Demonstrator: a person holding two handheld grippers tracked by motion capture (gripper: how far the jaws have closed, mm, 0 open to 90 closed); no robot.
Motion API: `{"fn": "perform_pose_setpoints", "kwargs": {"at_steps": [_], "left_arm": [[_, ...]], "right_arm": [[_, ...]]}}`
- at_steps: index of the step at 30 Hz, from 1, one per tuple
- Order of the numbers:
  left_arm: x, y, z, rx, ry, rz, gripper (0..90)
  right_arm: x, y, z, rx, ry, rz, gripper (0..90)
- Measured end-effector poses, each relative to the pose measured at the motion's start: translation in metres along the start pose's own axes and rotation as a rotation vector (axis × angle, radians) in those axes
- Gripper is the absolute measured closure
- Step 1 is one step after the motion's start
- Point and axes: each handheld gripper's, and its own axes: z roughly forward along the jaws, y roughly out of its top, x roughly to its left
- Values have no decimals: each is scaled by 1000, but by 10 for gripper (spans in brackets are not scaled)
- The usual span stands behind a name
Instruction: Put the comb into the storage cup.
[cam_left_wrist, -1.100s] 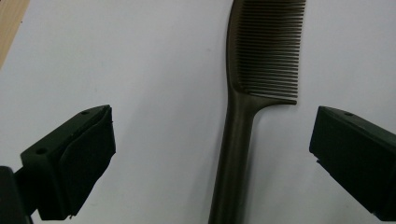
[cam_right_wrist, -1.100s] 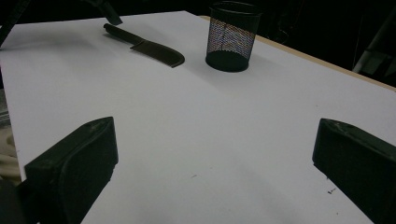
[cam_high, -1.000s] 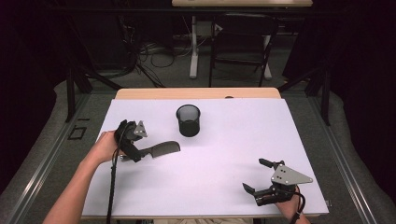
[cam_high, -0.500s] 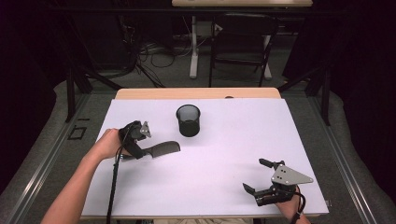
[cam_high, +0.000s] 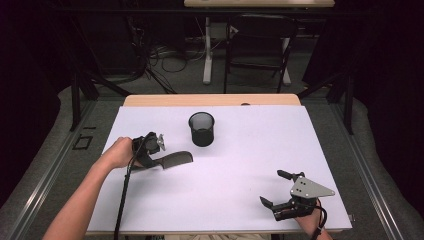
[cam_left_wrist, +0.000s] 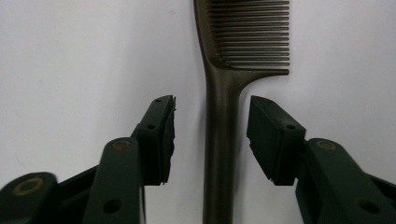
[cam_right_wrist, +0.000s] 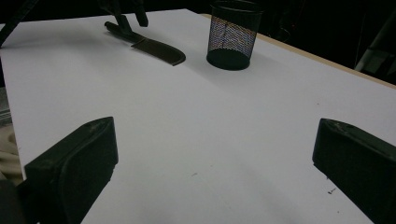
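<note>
- While the left hand-held gripper (cam_left_wrist: 211, 135) straddles the comb (cam_left_wrist: 223, 140), its jaws have just been closing, yet a gap shows on each side of the handle, so nothing is gripped yet.
- The comb lies flat on the white worktop (cam_high: 240, 200), left of the mesh cup (cam_high: 201, 129), teeth end toward it.
- I judge this the grasping step: next the pads must meet the handle squarely, then lift.
- The right hand-held gripper (cam_high: 280, 192) rests released at the near right edge, well apart.
</note>
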Motion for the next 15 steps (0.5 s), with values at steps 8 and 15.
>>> {"fn": "perform_pose_setpoints", "kwargs": {"at_steps": [8, 15], "left_arm": [[1, 4, 7, 38, -44, 18, 643], [1, 7, 13, 61, -53, 7, 696]], "right_arm": [[0, 0, 0, 0, -1, -3, 0], [0, 0, 0, 2, 0, -2, 0]]}}
